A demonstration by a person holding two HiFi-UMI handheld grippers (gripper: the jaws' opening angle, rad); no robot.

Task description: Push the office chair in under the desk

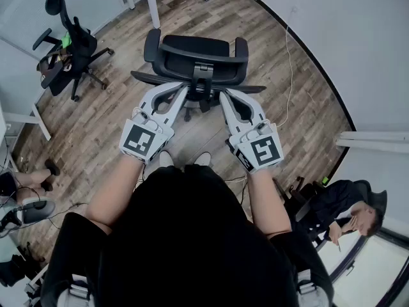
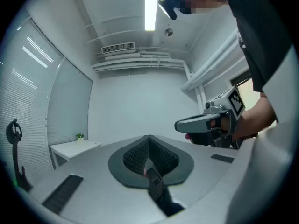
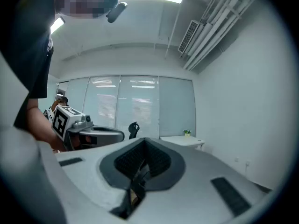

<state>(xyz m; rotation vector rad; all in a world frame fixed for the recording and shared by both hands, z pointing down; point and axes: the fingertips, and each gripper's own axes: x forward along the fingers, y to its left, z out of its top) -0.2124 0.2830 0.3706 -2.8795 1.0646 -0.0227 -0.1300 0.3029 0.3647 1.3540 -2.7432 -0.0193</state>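
A black office chair (image 1: 195, 55) stands on the wood floor straight ahead of me, its back toward me. White desk legs (image 1: 152, 5) rise just beyond it. My left gripper (image 1: 183, 92) and right gripper (image 1: 223, 97) are both shut and empty, and point at the chair's rear edge. Whether their tips touch the chair I cannot tell. In the left gripper view the shut left gripper (image 2: 149, 138) faces a bare wall, with the right gripper (image 2: 208, 124) alongside. The right gripper view shows the shut right gripper (image 3: 144, 142) and the left gripper (image 3: 81, 130) beside it.
A second black chair (image 1: 69, 51) stands at the far left near a white desk (image 1: 29, 117). A person (image 1: 348, 211) sits at the lower right, and another person's legs (image 1: 29, 176) show at the left. A cable (image 1: 289, 62) runs along the curved wall.
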